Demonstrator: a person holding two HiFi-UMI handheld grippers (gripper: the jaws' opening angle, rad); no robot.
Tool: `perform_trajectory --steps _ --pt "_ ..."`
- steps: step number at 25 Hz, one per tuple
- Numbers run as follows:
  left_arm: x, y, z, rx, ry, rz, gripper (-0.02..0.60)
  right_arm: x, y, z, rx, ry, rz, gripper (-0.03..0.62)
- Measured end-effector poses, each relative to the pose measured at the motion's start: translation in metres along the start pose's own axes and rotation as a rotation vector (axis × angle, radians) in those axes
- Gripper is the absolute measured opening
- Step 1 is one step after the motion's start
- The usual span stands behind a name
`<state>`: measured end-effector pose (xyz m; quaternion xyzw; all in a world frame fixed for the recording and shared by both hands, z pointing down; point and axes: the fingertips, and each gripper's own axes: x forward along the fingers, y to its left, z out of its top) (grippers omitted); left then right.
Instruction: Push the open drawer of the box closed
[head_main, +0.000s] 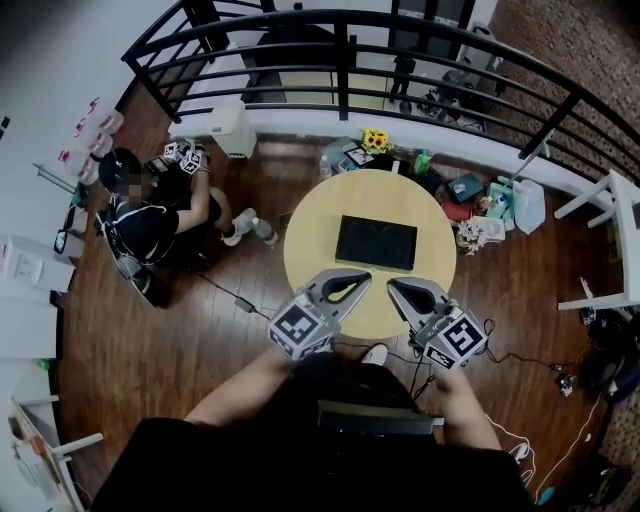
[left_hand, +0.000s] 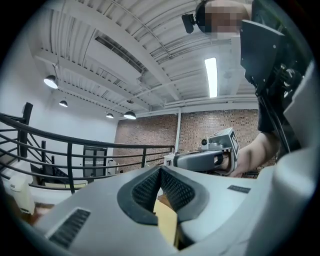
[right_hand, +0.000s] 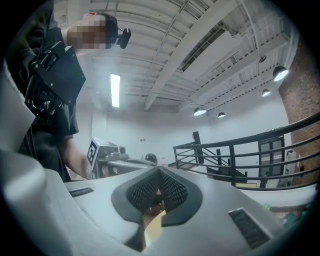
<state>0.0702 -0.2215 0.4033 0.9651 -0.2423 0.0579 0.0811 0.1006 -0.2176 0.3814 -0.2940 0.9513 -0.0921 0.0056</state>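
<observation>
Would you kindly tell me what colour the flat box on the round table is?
Black. The box shows best in the head view.

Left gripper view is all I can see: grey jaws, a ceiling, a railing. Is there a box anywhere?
Observer: Yes. The head view shows a flat black box lying on a round yellow table.
Operator: Is a gripper touching it?
Observer: No. The left gripper and the right gripper both show short of it in the head view, with bare table between their tips and the box.
Operator: Is the other one's mouth open?
Observer: No. The right gripper view shows its jaws together, with nothing held between them.
</observation>
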Motion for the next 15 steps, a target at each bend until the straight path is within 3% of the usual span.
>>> perform_trajectory --steps 15 --pt "0.002 0.009 0.006 0.016 -0.024 -0.012 0.031 0.01 -0.005 -0.005 0.002 0.015 -0.003 0.015"
